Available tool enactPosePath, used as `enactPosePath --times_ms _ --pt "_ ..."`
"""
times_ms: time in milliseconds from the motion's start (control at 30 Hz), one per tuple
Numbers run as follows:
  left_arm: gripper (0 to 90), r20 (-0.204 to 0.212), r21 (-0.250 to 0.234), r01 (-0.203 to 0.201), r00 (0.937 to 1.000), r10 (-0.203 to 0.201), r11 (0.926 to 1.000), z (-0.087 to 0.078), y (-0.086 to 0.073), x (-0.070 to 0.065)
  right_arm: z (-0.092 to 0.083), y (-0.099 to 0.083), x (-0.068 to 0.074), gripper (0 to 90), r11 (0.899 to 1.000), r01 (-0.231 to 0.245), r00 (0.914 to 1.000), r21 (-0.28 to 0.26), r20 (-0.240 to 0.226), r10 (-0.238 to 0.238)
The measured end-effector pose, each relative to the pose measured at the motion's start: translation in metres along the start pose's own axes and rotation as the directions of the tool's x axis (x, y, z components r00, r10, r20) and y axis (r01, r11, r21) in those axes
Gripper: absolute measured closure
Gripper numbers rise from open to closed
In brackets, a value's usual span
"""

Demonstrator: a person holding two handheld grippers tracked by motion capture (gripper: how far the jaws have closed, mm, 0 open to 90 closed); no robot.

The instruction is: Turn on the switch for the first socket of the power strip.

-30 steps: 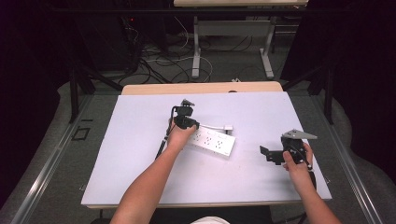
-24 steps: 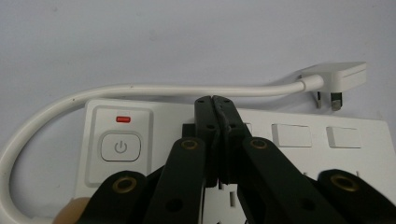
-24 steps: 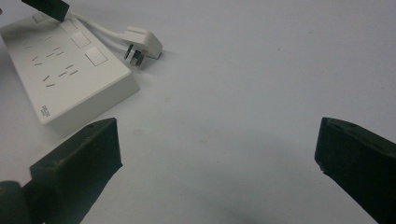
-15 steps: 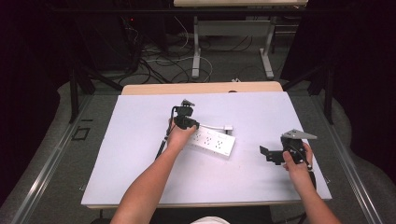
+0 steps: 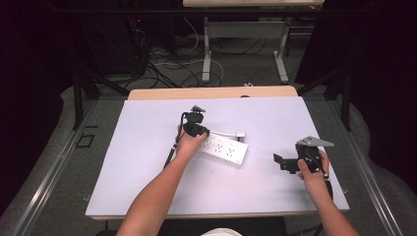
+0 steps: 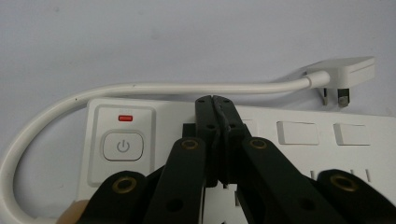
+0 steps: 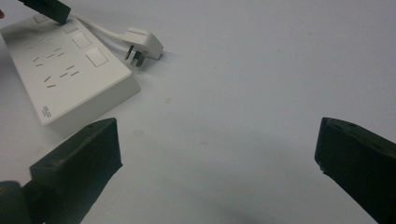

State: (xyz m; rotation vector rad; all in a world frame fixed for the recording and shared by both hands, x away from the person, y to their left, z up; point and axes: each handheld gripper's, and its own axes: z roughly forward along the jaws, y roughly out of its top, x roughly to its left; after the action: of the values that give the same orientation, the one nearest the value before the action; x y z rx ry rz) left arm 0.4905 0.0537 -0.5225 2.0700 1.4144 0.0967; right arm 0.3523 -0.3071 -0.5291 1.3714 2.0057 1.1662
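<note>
Lying on the white counter point(image 5: 137, 167), a little right of its middle, was the white power strip point(image 5: 223, 150), with its cord point(image 6: 154, 88) curving around one end and its plug point(image 6: 343, 74) resting flat on the counter just beside it. The left gripper point(image 5: 195, 129) was over the end of the strip that has the power button point(image 6: 122, 146). Its fingers point(image 6: 215, 116) were clenched together, with nothing between them, and their tips were above the top face of the strip, right next to the button. I could not tell if the tips touched the plastic. A small red light point(image 6: 124, 118) showed above the button.

The right gripper point(image 5: 285, 162) was well apart from the strip, near the right edge of the counter, held low in the person's right hand point(image 5: 312, 169). Its fingers point(image 7: 79, 163) were released wide, with only bare counter between them. From the right gripper view, the strip lay ahead and to the left, the plug beside its far end.
</note>
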Motion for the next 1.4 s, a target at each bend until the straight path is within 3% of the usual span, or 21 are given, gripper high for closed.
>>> enactPosePath --times_ms 900,1400 --pt "90.0 -0.022 0.002 -0.013 0.9997 0.013 0.9999 -0.005 0.001 -0.001 0.0 0.0 -0.001 0.0 1.0 -0.009 1.0 -0.001 -0.003 0.009" --pt "80.0 -0.02 0.011 -0.039 0.999 0.039 0.9992 -0.015 0.001 -0.007 0.001 -0.001 -0.001 0.0 1.0 -0.006 1.0 0.003 0.0 0.006"
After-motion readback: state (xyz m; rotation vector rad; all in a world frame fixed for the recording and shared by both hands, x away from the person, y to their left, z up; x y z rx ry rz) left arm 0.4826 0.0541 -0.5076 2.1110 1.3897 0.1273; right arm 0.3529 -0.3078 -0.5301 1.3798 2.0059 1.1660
